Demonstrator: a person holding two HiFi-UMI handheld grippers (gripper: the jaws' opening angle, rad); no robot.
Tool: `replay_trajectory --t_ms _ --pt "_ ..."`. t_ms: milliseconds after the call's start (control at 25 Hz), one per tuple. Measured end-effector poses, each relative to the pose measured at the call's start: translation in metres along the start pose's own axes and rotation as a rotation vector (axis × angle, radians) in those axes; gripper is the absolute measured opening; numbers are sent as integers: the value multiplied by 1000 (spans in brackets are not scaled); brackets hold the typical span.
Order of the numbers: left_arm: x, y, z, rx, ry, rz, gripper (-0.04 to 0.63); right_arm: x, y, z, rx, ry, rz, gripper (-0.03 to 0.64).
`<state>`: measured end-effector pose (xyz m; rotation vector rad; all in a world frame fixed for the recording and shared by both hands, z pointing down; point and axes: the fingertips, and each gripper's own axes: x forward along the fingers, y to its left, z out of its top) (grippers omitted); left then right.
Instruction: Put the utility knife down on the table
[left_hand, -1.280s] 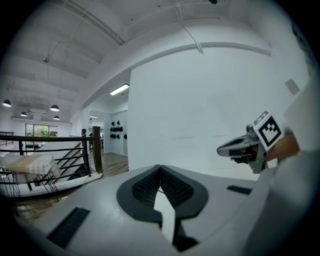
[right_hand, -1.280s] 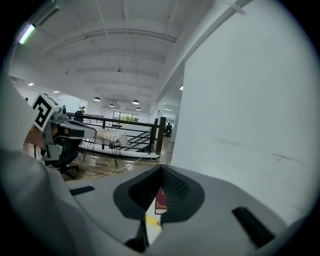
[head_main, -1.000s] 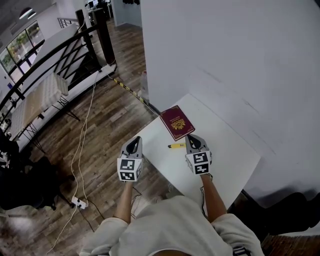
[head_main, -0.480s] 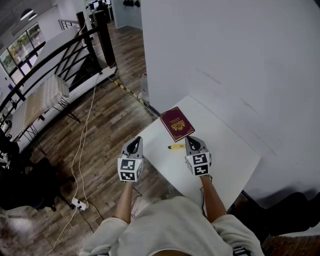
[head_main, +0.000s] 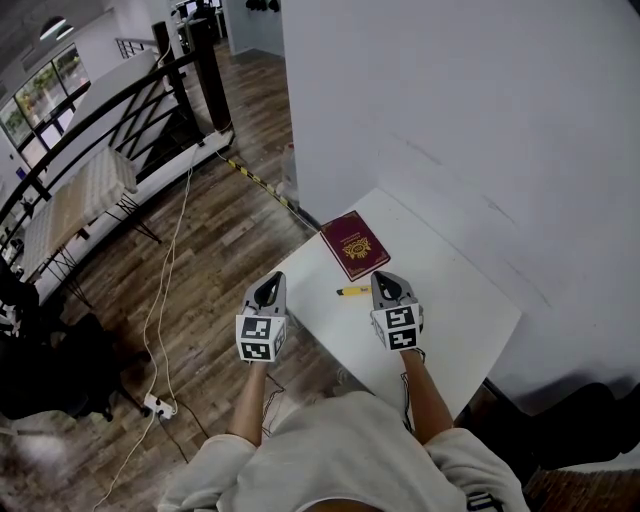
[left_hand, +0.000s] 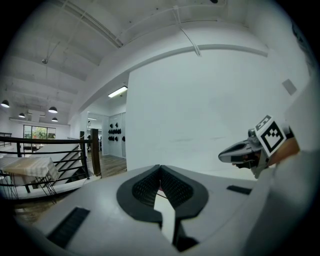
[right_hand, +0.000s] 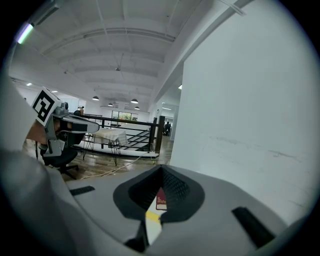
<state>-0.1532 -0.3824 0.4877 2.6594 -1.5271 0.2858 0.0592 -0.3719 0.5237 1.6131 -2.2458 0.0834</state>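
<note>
Head view: camera above person (head_main: 340, 450), faces steeply down, far off; takes in whole white square table (head_main: 450, 300), brown wooden plank floor (head_main: 210, 240), black metal railing (head_main: 212, 80), plain white wall (head_main: 450, 100), grey left gripper (head_main: 268, 287), grey right gripper (head_main: 385, 282).
Left gripper view: rides low on left gripper, near level, faces wall; right gripper at right edge.
Right gripper view: tilted slightly down, faces wall and railing; left gripper at left edge; dark red booklet (right_hand: 161, 199), yellow utility knife (right_hand: 152, 216) close through jaw gap.
All three share wall, railing.
</note>
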Motion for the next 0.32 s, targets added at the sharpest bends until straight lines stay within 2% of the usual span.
replay_trajectory --t_ms 320 --pt "5 -1 -5 9 6 1 8 2 -3 -5 2 4 -2 -3"
